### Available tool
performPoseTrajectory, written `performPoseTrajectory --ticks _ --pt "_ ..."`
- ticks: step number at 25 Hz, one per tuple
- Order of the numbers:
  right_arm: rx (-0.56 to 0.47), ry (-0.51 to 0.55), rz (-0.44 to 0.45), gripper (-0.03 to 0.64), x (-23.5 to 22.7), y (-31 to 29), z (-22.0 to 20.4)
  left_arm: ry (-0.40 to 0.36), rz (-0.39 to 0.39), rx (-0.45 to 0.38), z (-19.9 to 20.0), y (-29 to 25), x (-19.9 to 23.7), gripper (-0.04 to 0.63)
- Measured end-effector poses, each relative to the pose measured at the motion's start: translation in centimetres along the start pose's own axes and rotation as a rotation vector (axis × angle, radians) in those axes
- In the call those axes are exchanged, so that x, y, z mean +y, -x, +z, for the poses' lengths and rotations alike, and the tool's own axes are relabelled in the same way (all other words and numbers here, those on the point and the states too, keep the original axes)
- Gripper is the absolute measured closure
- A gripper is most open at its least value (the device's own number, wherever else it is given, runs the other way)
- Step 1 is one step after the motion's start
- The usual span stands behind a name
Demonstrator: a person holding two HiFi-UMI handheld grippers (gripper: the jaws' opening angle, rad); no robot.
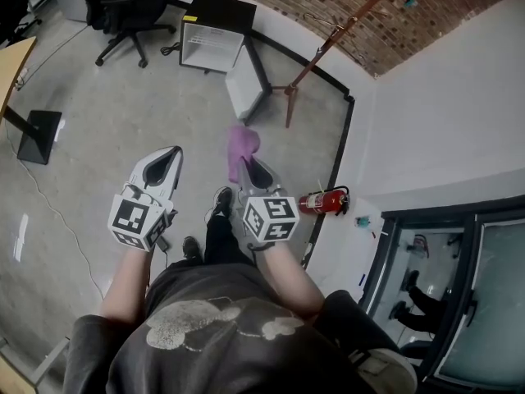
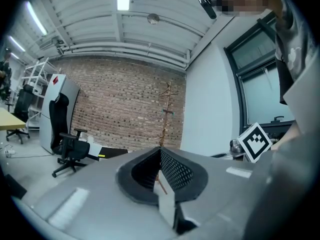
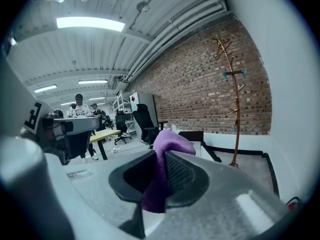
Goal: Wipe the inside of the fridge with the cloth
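Well, my right gripper (image 3: pixel 162 176): I am clamping its jaws on the purple cloth (image 3: pixel 167 149). The cloth is bunching up past the tips and hanging down between the pads.
My left gripper (image 2: pixel 161 171): I am holding its jaws together with nothing between them, and it is pointing out into the room.
Where the cloth is sitting: in the head view it is sticking out beyond my right gripper, up in the air over the bare floor (image 1: pixel 123 121) and well apart from the fridge.
Both grippers: I am carrying them side by side in front of my body, near each other but not touching.
Fridge (image 1: pixel 212 43): it is standing on the floor against the wall, well ahead of me. Its door (image 1: pixel 244 84) is lying open to one side and its white inside is facing me.
Progress, as I am judging it: the cloth is in my grip and the door is open, so the preparation is looking finished. I am not touching the fridge with anything, and from here I cannot tell whether any surface is wiped.
What I am expecting to do: closing the distance, getting low, reaching the cloth inside and rubbing the walls and floor of the compartment.
Around the fridge: a coat stand (image 1: pixel 328 43) is leaning up beside the door, a red fire extinguisher (image 1: pixel 322 200) is lying by the wall near my right side, and an office chair (image 1: pixel 131 11) is standing off to the left.
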State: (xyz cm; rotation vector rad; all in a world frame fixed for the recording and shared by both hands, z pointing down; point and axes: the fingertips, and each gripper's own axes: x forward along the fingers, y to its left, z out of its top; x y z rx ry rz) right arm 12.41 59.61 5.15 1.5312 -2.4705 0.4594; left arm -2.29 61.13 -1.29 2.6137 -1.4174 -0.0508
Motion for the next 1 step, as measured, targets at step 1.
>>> performPoseTrajectory --ticks 1 --pt "0.002 0.002 0.001 0.571 0.07 0.03 -0.07 -0.003 0.002 -0.003 0.04 0.10 0.09 0.577"
